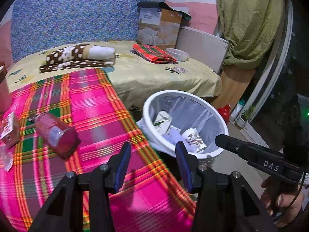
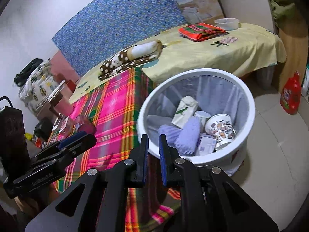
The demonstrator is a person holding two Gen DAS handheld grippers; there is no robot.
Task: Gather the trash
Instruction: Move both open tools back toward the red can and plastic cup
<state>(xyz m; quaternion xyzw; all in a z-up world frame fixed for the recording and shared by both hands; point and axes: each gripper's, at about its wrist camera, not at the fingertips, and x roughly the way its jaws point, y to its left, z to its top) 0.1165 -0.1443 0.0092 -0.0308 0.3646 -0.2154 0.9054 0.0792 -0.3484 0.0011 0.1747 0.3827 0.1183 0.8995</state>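
Trash sits mostly in the white bin [image 2: 249,104], lined with a clear bag, standing on the tiled floor just beside the bed's edge. Inside: a printed paper cup [image 2: 220,127], a white-green carton [image 2: 185,111], a lilac crumpled wad [image 2: 188,133], plus 1 small box whose print cannot be read.

Pink can [image 1: 55,133] lies on its side on the pink plaid cloth [image 1: 100,104], well apart from the bin. A small carton [image 1: 9,129] lies left of it, near the frame edge.

Left gripper [image 1: 152,150]: jaws apart, nothing between them, hanging over the cloth's edge near the bin rim.

Right gripper [image 2: 153,143]: jaws drawn nearly together with a thin gap, nothing held, in front of the bin's near rim. A hand [image 1: 280,197] holds its handle.

Farther back on the yellow sheet [image 1: 150,77]: a brown polka-dot blanket [image 1: 77,58], a folded red-green cloth [image 1: 154,53], a white bowl [image 1: 177,54]. Red bottle [image 2: 291,96] stands on the floor right of the bin.
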